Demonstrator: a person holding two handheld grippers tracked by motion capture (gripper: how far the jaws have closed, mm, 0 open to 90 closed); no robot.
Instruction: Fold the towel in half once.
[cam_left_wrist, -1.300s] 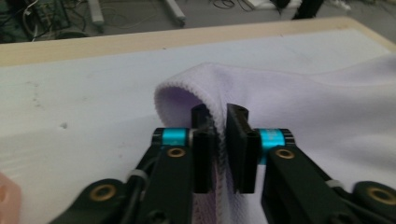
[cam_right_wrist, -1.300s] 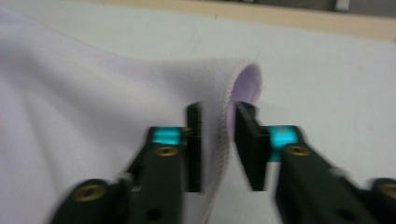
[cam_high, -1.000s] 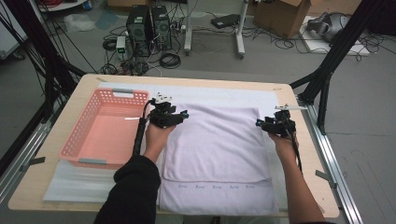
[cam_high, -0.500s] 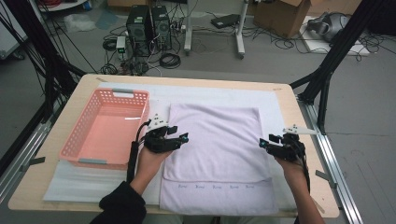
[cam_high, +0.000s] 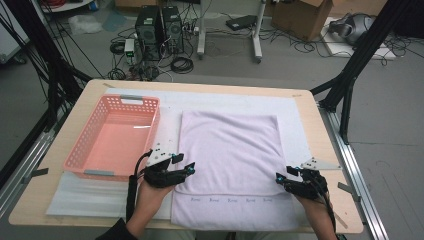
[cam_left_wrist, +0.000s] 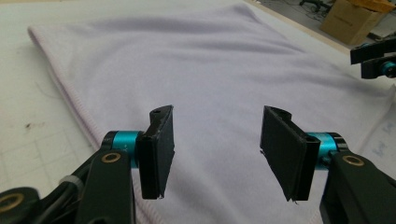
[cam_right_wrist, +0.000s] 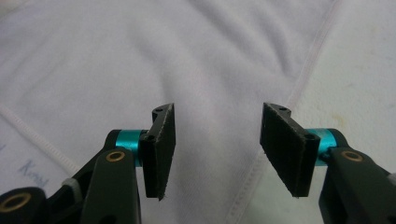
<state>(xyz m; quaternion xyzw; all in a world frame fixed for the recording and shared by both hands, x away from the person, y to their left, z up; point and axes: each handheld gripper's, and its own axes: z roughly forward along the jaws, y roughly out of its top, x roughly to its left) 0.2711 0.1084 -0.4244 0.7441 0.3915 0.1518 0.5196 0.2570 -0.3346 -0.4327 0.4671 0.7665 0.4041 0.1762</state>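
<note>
Lilac towel (cam_high: 230, 160) lies flat on the desk (cam_high: 320, 120), beside the pink basket (cam_high: 112, 137). One fold looks done, since a top layer covers most of a longer layer below. The left gripper (cam_high: 187, 169) sits at the top layer's left edge and the right gripper (cam_high: 281, 179) at its right edge, both near the person. Both sets of fingers (cam_left_wrist: 159, 149) are open, with only cloth under them. Nothing is gripped yet, so the next fold and putting the towel away look left to do.
</note>
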